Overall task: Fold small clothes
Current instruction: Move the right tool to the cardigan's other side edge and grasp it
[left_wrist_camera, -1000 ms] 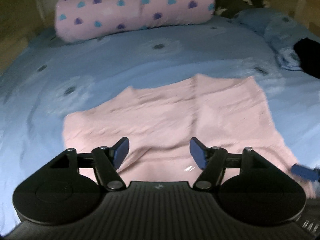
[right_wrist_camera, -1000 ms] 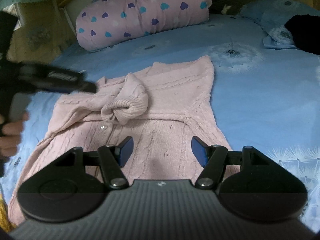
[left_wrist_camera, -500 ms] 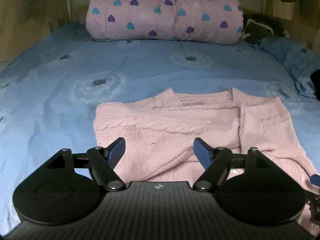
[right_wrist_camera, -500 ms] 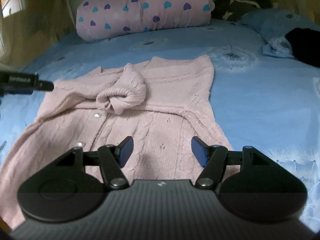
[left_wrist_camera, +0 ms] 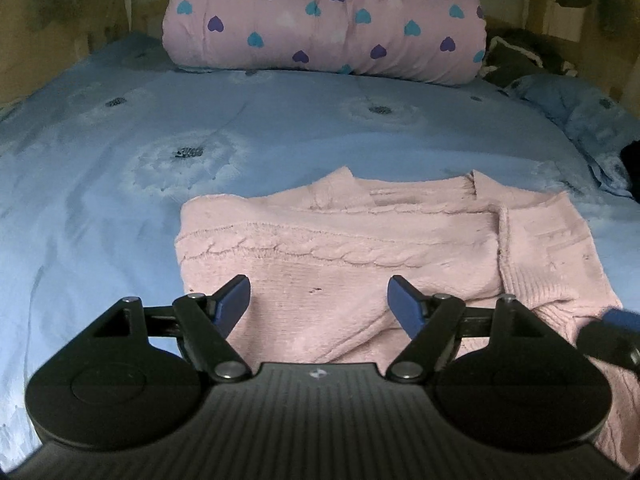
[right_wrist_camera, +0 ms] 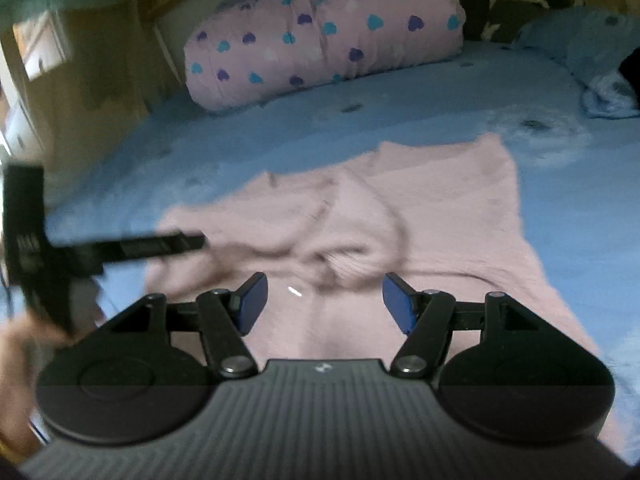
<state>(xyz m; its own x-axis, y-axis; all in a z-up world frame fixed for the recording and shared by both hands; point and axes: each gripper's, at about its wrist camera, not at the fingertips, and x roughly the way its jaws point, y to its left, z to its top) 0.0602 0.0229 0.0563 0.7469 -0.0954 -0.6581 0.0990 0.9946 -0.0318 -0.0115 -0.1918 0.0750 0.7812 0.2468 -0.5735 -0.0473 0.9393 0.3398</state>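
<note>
A small pink cable-knit cardigan (left_wrist_camera: 360,248) lies flat on the blue bed sheet (left_wrist_camera: 120,200), one sleeve folded across its chest. My left gripper (left_wrist_camera: 320,300) is open and empty, hovering just above the cardigan's near left part. In the right wrist view the cardigan (right_wrist_camera: 440,216) shows blurred, with the sleeve cuff (right_wrist_camera: 352,260) bunched at its middle. My right gripper (right_wrist_camera: 324,300) is open and empty over the lower body of the cardigan. The left gripper (right_wrist_camera: 160,246) reaches in from the left there. A blurred tip of the right gripper (left_wrist_camera: 612,336) shows at the left view's right edge.
A rolled pink quilt with hearts (left_wrist_camera: 328,20) lies across the head of the bed. A blue pillow (left_wrist_camera: 580,116) and dark clothing (left_wrist_camera: 632,164) lie at the far right. A wall (right_wrist_camera: 80,60) runs along the left side.
The left gripper has swung round to face the head of the bed and come closer to the cardigan. The right gripper has moved quickly, blurring its view. Both stay open.
</note>
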